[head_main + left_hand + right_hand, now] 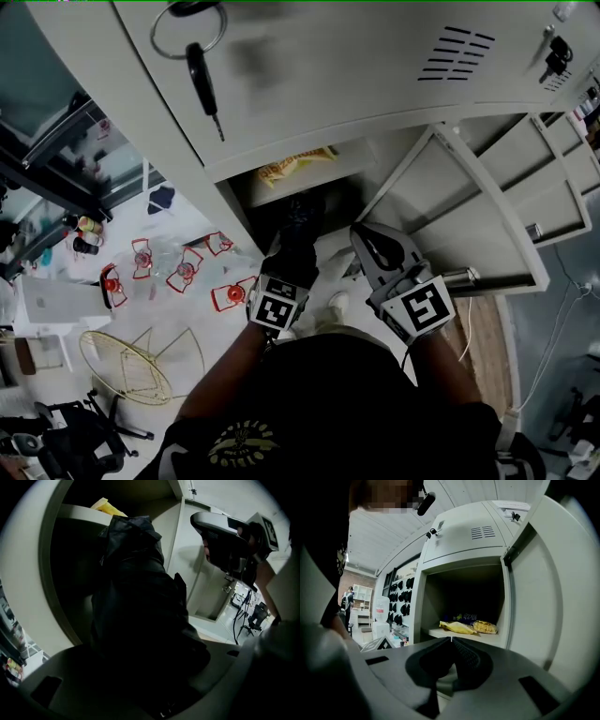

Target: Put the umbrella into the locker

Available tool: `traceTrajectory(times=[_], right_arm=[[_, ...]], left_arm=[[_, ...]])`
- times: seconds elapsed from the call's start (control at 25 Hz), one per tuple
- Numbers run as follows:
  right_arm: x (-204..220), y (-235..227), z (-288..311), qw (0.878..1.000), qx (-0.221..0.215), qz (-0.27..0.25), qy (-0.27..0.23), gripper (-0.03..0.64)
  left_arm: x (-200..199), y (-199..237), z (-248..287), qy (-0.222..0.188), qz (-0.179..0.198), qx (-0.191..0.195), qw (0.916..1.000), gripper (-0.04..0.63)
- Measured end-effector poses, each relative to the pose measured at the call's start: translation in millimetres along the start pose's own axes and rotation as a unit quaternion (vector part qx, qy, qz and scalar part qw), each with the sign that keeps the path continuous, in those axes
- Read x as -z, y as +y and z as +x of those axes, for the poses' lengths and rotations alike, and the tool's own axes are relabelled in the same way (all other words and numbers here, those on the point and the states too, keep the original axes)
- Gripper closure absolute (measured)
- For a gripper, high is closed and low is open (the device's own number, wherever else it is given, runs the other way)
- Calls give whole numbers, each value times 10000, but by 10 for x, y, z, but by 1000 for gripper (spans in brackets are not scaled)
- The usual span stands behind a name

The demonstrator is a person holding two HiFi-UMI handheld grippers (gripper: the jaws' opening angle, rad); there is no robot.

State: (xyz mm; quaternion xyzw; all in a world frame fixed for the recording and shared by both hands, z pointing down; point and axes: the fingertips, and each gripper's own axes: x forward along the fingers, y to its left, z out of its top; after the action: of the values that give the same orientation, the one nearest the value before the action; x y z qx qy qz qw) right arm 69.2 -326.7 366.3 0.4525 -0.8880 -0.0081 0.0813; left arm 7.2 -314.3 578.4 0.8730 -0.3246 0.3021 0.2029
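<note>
A black folded umbrella [302, 217] [140, 602] sits between the jaws of my left gripper [292, 255], which is shut on it. It fills most of the left gripper view. In the head view its far end reaches into the dark opening of the grey locker [246, 208], just below a shelf edge [75, 512]. My right gripper [367, 240] [450, 638] [206, 523] hangs to the right of the umbrella beside the open locker door [478, 220]. It is shut, tips together, with nothing in it.
Yellow snack bags [295, 166] [459, 627] [108, 506] lie on the locker shelf. A key on a ring [202, 80] hangs from the closed door above. Red-and-white objects [183, 267] and a yellow wire basket [122, 366] lie to the left.
</note>
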Motion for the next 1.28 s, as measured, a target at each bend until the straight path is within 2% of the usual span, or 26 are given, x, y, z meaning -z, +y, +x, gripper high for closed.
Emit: traceTrajectory(times=[0.32,0.52,0.96,1.28], right_arm=[[-33,-31,32,9999,-23,-105,-7,588],[-28,-46,14,9999,-26,-139,19,588],[19,-49,18,9998,-81,-153,88,588],[-2,-13,25,9997,-156,-204,56,588]], left_arm=[[-24,73,191,66,-304,52,9995,316],[-5,198,284,228,-411,-101,9988,316],[-162,388,467,181,-567,-308,9978,313],[-326,494,574,170,-396,-508,9978,311]])
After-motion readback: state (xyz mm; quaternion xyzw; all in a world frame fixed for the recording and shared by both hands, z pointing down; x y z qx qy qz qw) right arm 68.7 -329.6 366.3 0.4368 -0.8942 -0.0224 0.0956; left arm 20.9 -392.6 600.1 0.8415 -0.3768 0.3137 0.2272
